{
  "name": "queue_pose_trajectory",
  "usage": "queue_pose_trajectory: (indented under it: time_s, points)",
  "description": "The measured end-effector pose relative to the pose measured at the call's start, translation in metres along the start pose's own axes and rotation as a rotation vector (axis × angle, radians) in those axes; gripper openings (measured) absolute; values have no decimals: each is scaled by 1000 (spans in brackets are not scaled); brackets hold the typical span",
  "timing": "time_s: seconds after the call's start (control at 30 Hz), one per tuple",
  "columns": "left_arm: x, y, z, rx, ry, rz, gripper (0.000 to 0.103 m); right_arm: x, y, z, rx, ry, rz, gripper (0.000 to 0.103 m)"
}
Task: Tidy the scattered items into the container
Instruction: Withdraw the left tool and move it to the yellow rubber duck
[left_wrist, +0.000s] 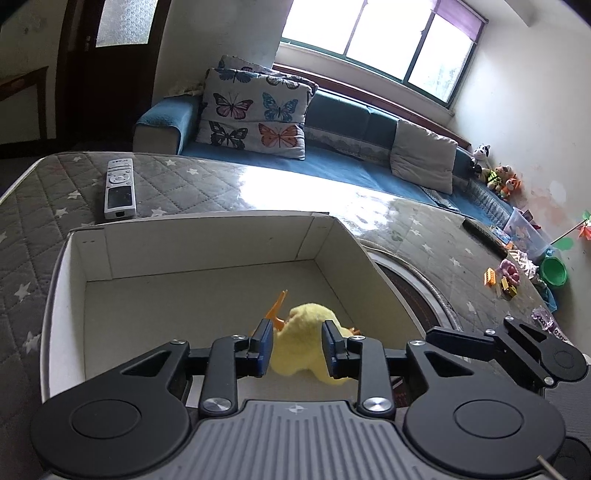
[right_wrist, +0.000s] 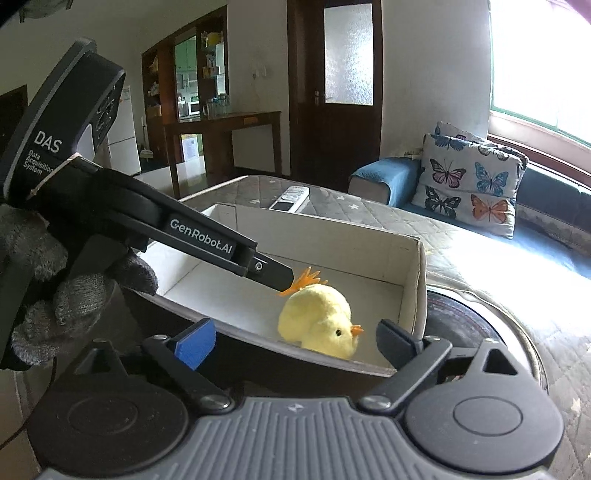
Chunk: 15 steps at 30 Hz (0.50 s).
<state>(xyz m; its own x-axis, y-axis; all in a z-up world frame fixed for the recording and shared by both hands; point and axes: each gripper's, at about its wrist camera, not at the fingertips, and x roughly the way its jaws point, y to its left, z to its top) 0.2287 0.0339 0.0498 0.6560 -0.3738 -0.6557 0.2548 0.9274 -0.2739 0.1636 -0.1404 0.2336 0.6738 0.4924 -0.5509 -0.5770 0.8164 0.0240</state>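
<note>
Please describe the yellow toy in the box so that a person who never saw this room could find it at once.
On the grey quilted table in front of the blue sofa stands an open white cardboard box. Inside it lies a fluffy yellow chick toy with an orange beak and orange feet, between the fingers of the left gripper. It is the only thing in the box.

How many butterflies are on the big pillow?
6 show on the front butterfly pillow on the blue sofa: two across the top, two in the middle, two at the bottom. A second pillow behind it may hide more.
</note>
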Motion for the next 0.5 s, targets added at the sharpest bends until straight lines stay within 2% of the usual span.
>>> queue_pose_trajectory:
  time_s: [0.5]
  points:
    - [-47, -8, -41, 21, -33, 43, 31, -41, 34, -29, -31, -26, 18, 103]
